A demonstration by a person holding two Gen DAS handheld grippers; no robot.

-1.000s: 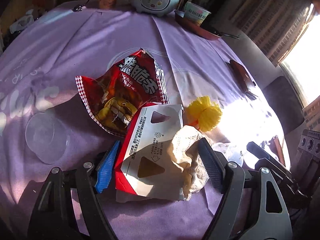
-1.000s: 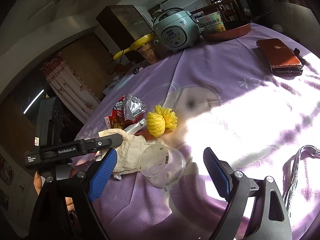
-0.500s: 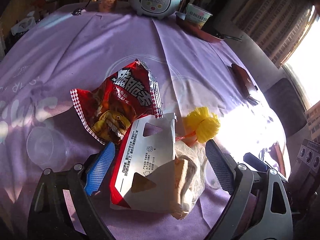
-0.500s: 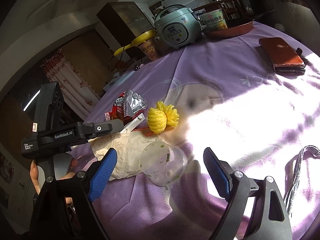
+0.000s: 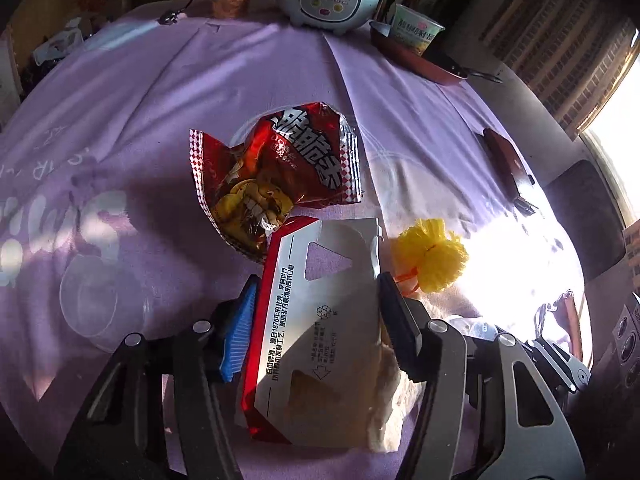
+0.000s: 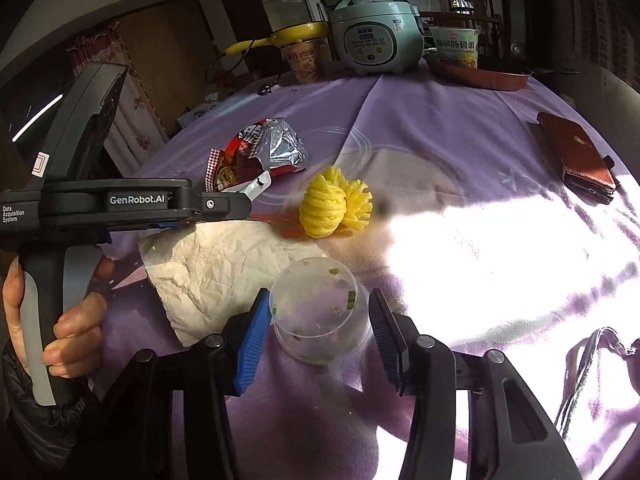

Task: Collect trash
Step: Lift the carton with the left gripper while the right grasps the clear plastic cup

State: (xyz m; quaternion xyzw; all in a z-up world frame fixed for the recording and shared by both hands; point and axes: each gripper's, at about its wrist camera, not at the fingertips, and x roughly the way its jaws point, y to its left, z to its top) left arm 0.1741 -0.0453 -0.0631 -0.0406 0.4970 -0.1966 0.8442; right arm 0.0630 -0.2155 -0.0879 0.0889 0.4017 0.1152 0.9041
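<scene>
I've got the purple tablecloth (image 5: 140, 120) filling both views, rice cooker (image 6: 376, 36) at the far edge. Red snack bag (image 5: 276, 172) lies mid-table. My left gripper (image 5: 316, 312) has just been closing; both pads now sit against the edges of the red-and-white carton sleeve (image 5: 320, 320), crumpled paper towel (image 6: 212, 268) under it. My right gripper (image 6: 316, 320) has just been closing too, pads touching the clear plastic cup (image 6: 320, 320) on its side. Yellow pom-pom (image 6: 332, 208) just beyond.
</scene>
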